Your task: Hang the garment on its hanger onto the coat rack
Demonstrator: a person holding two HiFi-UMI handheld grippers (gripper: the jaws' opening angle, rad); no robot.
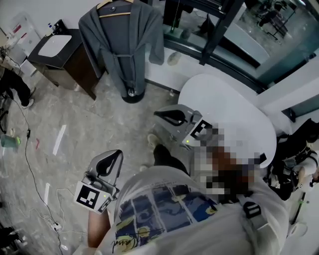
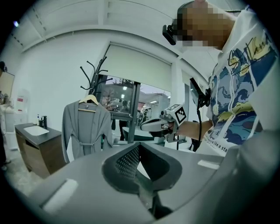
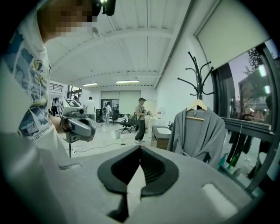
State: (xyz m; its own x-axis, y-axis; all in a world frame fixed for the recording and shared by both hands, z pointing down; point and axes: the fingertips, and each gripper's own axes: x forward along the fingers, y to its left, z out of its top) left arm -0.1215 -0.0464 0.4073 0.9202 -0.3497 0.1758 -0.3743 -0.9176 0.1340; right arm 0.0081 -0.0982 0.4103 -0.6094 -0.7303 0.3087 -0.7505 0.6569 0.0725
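Note:
A grey robe [image 1: 122, 40] hangs on a wooden hanger [image 1: 115, 4] from the black coat rack, whose round base [image 1: 132, 93] stands on the floor. The robe [image 2: 85, 129] and the rack's hooks [image 2: 94, 72] also show in the left gripper view, and the robe [image 3: 197, 133] shows under the hooks [image 3: 197, 70] in the right gripper view. My left gripper [image 1: 118, 152] is held low near my body, well short of the rack, shut and empty. My right gripper [image 1: 156, 113] is held higher beside the table, jaws shut with nothing between them.
A dark cabinet with a white sink [image 1: 60, 50] stands left of the rack. A white round table [image 1: 234, 114] lies to the right. Cables [image 1: 30, 164] trail over the floor by a green cup [image 1: 10, 141]. A person [image 3: 140, 118] stands far back in the room.

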